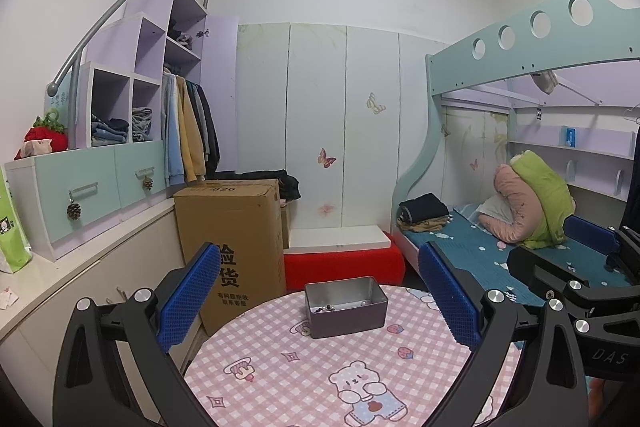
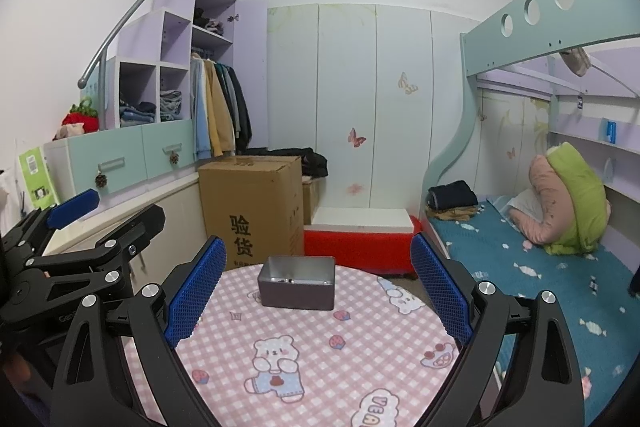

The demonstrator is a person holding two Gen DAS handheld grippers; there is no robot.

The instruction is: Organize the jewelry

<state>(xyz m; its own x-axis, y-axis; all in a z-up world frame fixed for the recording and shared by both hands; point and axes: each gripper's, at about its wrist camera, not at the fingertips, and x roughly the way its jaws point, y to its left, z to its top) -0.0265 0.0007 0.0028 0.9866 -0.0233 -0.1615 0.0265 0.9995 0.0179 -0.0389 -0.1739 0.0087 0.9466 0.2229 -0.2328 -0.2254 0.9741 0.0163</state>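
Observation:
A small grey metal box (image 1: 346, 307) stands open on the far side of a round table with a pink checked bear cloth (image 1: 320, 367). Small beaded jewelry pieces (image 1: 324, 308) lie inside it. In the right wrist view the box (image 2: 297, 288) also sits at the table's far edge (image 2: 320, 347). My left gripper (image 1: 316, 291) is open and empty, held above the near side of the table. My right gripper (image 2: 316, 287) is open and empty, likewise short of the box. Each gripper shows at the edge of the other's view, the right one (image 1: 580, 267) and the left one (image 2: 80, 227).
A cardboard box (image 1: 236, 243) stands on the floor behind the table at left. A red stool with a white top (image 1: 344, 255) is behind the table. A bunk bed with a teal sheet (image 2: 560, 267) runs along the right. Cabinets and a counter (image 1: 80, 267) line the left.

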